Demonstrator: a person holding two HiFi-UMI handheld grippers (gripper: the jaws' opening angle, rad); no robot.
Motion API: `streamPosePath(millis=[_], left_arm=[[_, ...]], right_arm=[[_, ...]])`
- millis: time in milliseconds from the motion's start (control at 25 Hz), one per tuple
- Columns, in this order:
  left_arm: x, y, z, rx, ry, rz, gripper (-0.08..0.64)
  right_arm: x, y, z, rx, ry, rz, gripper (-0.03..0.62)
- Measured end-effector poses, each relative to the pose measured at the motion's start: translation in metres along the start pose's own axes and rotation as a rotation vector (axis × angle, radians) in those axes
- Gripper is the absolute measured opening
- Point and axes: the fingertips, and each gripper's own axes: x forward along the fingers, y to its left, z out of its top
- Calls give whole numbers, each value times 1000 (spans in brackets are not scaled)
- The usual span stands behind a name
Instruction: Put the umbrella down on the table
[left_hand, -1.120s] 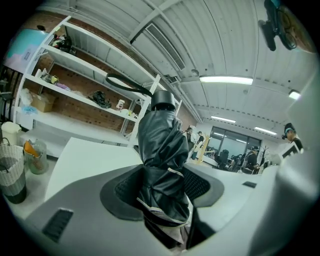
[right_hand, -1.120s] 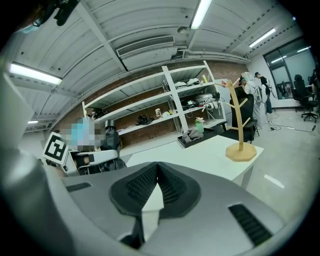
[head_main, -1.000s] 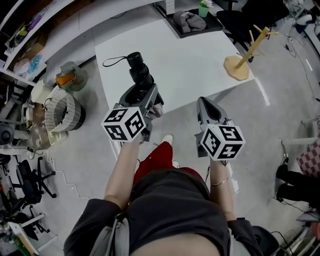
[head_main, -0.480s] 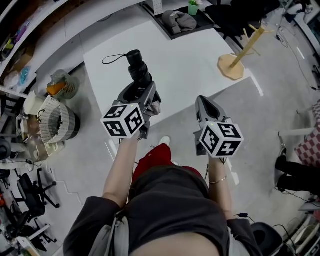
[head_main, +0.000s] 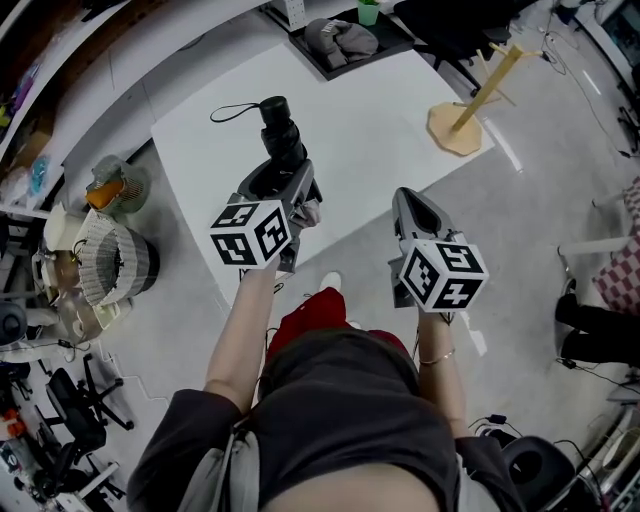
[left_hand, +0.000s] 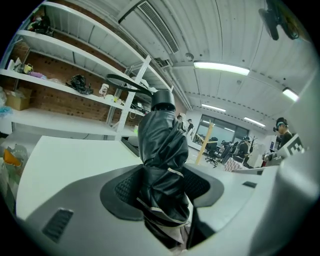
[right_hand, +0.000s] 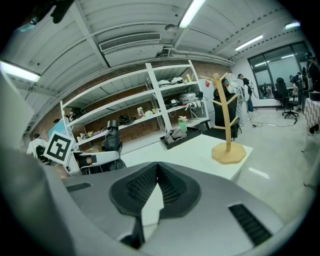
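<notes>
A folded black umbrella (head_main: 282, 150) stands upright over the near part of the white table (head_main: 360, 130), handle and wrist loop on top. My left gripper (head_main: 290, 195) is shut on the umbrella's lower folds; in the left gripper view the umbrella (left_hand: 162, 160) is squeezed between the two jaws. My right gripper (head_main: 412, 208) hangs beside the table's near edge with its jaws closed together and nothing in them; in the right gripper view the right gripper (right_hand: 157, 186) shows its pads meeting at the tips.
A wooden peg stand (head_main: 462, 105) sits at the table's right corner. A dark tray (head_main: 330, 45) with a grey cloth lies at the far side. Baskets and clutter (head_main: 110, 260) stand on the floor to the left. Shelving (right_hand: 130, 115) lines the far wall.
The view has shifted a little, so the table and umbrella sit slightly lower and more to the left. Both grippers keep their hold and their places relative to each other.
</notes>
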Motion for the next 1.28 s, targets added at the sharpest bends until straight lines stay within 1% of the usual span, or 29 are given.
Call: streamPosePath(millis=[320,680,840,1080,1280], left_arm=[[31,0,-3,27,64,-40,232],[61,6,-12,75,140,-68,233],[71,4,-19,87,182,-96,233],[90,-5,-34,140,243,-142,233],[102,-8,-40,177,280,-158,233]], right_arm=[[10,-17,2,28,0,-47,18],[25,-24,1,45,14,-77,18],[27,-28,3,56,15,-91,18],[33,-37,-1,72,23,-109,18],[35,-44,-4,85,32,-126,18]])
